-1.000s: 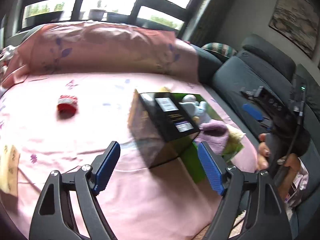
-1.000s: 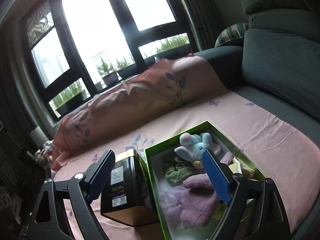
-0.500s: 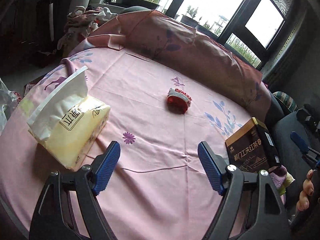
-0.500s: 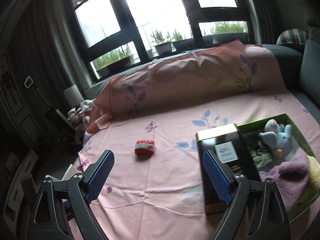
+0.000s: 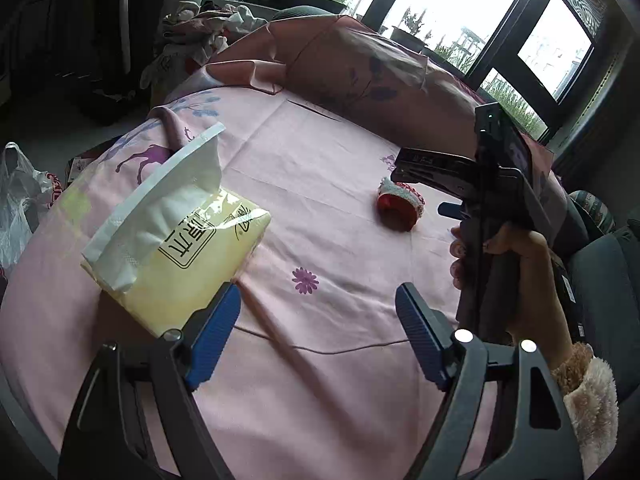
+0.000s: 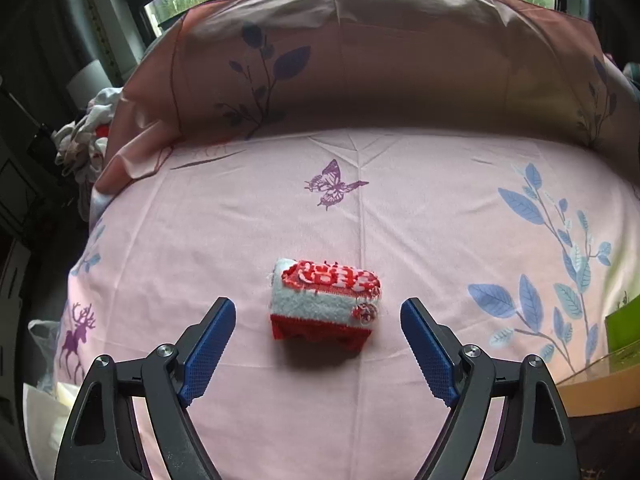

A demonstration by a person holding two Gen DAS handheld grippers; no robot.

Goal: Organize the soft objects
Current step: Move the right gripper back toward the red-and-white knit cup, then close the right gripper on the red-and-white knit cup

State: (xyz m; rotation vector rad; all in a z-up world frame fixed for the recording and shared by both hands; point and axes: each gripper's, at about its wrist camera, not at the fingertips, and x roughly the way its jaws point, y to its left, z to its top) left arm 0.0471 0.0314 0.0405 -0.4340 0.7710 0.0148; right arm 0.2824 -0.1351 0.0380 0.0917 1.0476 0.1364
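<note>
A small red and white knitted bundle (image 6: 325, 304) lies on the pink sheet (image 6: 440, 208), just beyond and between the blue pads of my right gripper (image 6: 318, 354). Those jaws are closing, with the pads still apart from the bundle. The same bundle (image 5: 400, 206) shows in the left wrist view, with the right tool and a hand (image 5: 516, 264) over it. My left gripper (image 5: 318, 332) stands open above the sheet. Its left pad is right beside a yellow pack of tissues (image 5: 176, 252), nothing between the fingers.
A long pink pillow (image 6: 380, 60) runs along the back of the bed. The green box's corner (image 6: 622, 330) peeks in at the right edge. A heap of clothes (image 5: 200, 28) lies past the bed's far-left corner, and a white plastic bag (image 5: 20, 196) lies on the floor.
Both grippers swung left, away from the green box and black tin. The right one dropped toward the red and white bundle. The tissue pack came into the left view.
</note>
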